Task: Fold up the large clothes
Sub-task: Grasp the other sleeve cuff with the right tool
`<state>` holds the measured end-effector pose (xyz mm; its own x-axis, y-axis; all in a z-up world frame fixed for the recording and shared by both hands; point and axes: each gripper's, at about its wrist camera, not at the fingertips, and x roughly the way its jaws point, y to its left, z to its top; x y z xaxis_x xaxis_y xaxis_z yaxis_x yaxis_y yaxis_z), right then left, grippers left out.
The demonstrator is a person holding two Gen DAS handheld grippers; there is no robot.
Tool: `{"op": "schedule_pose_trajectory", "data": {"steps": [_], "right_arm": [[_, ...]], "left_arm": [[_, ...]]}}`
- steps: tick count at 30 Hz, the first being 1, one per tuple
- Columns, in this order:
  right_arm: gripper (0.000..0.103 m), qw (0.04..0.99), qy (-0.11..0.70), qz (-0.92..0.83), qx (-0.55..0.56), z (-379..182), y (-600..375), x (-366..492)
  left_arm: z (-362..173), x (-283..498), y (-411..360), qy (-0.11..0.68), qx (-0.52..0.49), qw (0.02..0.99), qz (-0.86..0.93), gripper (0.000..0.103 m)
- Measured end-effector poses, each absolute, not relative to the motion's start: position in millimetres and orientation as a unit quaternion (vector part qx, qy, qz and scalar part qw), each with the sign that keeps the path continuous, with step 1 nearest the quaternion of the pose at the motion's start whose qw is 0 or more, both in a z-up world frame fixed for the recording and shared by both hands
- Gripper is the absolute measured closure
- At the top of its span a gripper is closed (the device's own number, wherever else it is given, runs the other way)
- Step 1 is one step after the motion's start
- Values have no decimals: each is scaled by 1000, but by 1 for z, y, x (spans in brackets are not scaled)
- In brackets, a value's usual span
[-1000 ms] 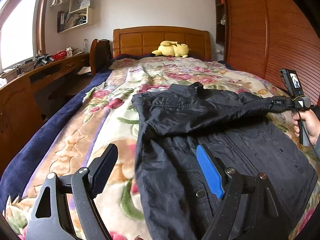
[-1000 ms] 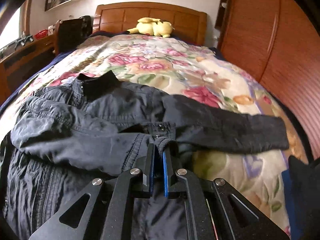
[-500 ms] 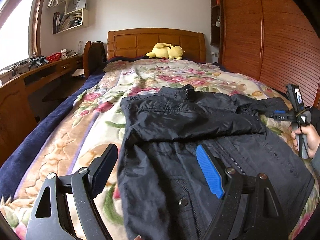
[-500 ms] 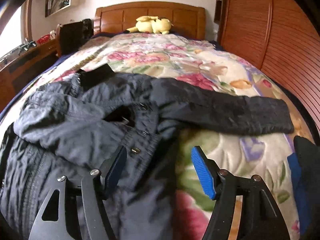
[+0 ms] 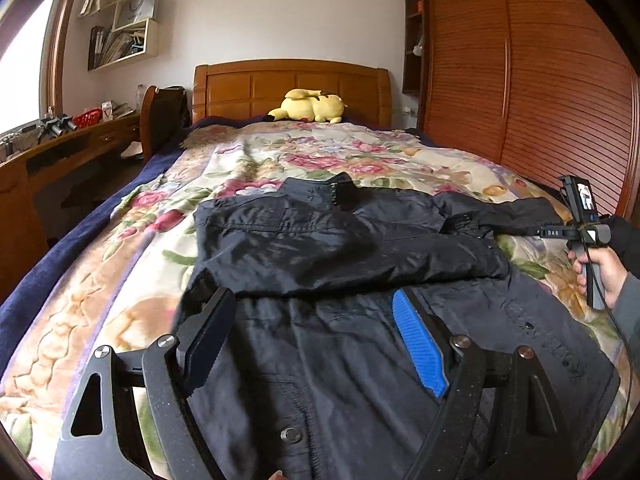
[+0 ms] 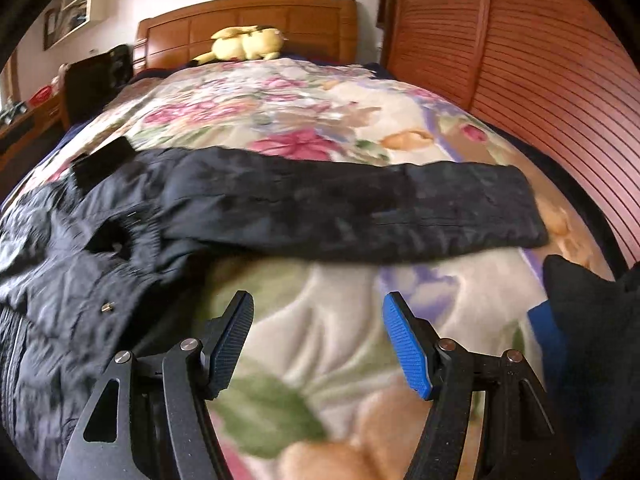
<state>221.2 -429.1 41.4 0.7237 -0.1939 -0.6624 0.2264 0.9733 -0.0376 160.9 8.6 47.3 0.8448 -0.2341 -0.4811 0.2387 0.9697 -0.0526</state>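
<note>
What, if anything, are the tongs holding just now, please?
Nothing: the left tongs gape open over the black jacket, and the right tongs gape open above the floral blanket.

A yellow plush toy (image 5: 307,105) lies against the wooden headboard (image 5: 291,87) atop a floral blanket (image 5: 320,152). A slatted wooden wardrobe (image 5: 532,80) stands right; a wooden desk (image 5: 60,148) and wall shelves (image 5: 124,36) left.

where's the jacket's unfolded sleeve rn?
Right wrist view: the sleeve lies flat across the floral blanket, stretching right from the jacket, beyond the open right tongs.
</note>
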Motion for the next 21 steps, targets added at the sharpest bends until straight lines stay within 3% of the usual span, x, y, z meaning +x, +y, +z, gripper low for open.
{"op": "schedule_pose_trajectory", "data": {"steps": [21], "right_arm": [[26,895,360,-183,188,-3,-509,282]], "left_arm": [[4,173,-18,291,22,948,-125,21]]}}
